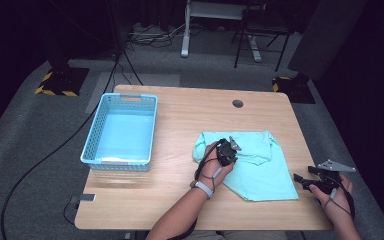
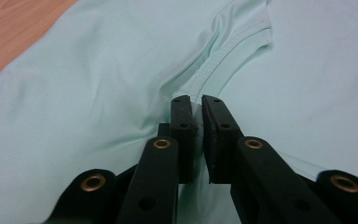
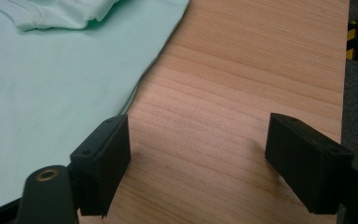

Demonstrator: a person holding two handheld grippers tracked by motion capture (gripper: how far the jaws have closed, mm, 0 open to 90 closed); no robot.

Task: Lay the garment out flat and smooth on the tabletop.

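**Left gripper's got the shirt, right one's idle**

Nearest, the right gripper [image 1: 300,181] sits released over bare table [image 3: 242,93], just right of the mint shirt's [image 1: 260,172] near-right edge. Farther in, the left gripper [image 2: 199,105] is clenched on a fold by the collar [image 2: 228,51]. The shirt stretches left-right; the blue basket [image 1: 121,131] waits far left.

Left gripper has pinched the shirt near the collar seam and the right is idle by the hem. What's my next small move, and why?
Probably lift the left gripper slightly, to test the pinch: its jaws look shut on a fold of the mint shirt. The right gripper stands open over bare table beside the shirt's edge.
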